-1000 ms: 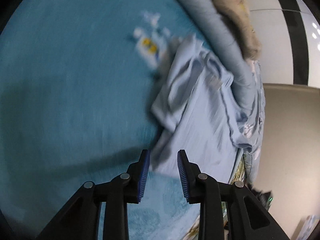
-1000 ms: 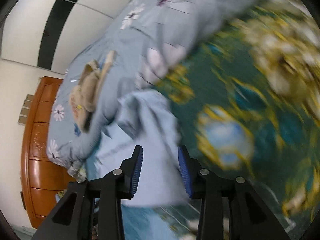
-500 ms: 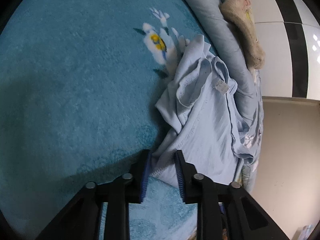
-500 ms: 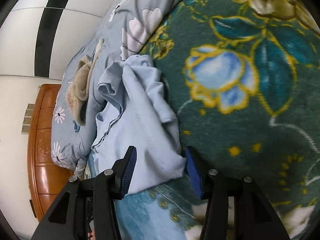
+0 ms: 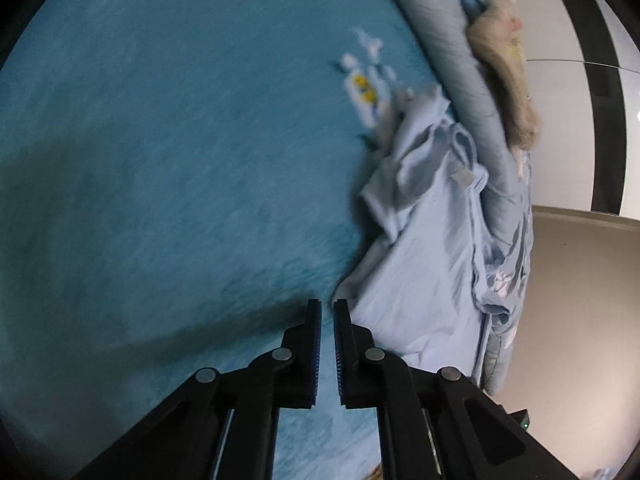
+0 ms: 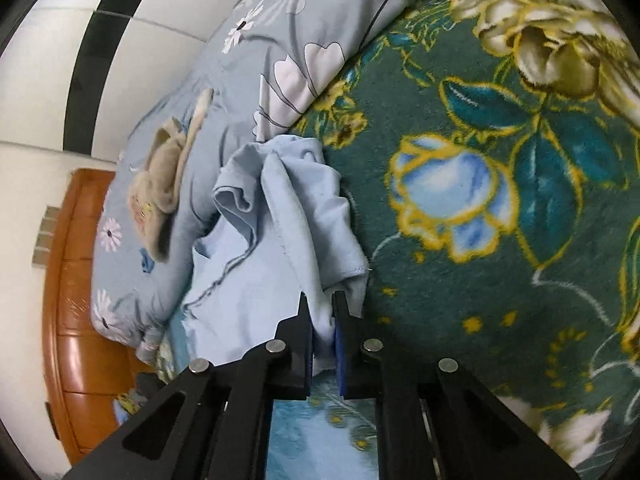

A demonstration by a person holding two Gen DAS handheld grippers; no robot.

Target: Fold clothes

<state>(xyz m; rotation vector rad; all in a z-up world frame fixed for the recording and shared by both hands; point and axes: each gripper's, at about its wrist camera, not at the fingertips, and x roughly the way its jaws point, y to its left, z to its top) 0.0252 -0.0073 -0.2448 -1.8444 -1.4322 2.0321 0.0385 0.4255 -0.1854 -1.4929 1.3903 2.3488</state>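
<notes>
Step in hand, as we judge it: taking hold of the garment's near edge at two points, ahead of lifting or spreading it for a fold. Which fold comes after, the pictures do not settle

The task's thing: a pale blue, thin cotton garment (image 6: pixel 256 280), crumpled and bunched, lying on the bed's plush blanket, teal on one side (image 5: pixel 160 160) and dark green with blue and gold flowers on the other (image 6: pixel 500 200). Its far side is pushed up against a grey-blue flowered quilt roll (image 6: pixel 288 40). A white tag (image 5: pixel 462 177) shows near the bunched neck end. A beige fuzzy piece of cloth (image 6: pixel 164 184) lies on the quilt, apart from the garment

Right tongs (image 6: pixel 322 320): clenched on a fold of the pale blue cloth at its near corner; fabric fills the narrow gap between the black fingers and spills out to either side. A firm grasp, by the look of it

Left tongs (image 5: pixel 327 320): nearly together, only a thin slit between the blue ribbed pads. Tips sit at the garment's lower left edge, where it meets the teal blanket. Whether cloth is caught between them we cannot tell; the view is smeared with motion blur and the slit looks dark

Next move calls for: confirming the left hold, then drawing both corners apart evenly so the bunched cloth opens flat. With one side loose, the cloth would likely drag and twist instead

Orange-brown wooden headboard (image 6: pixel 76 320) beyond the quilt, out of the way
</notes>
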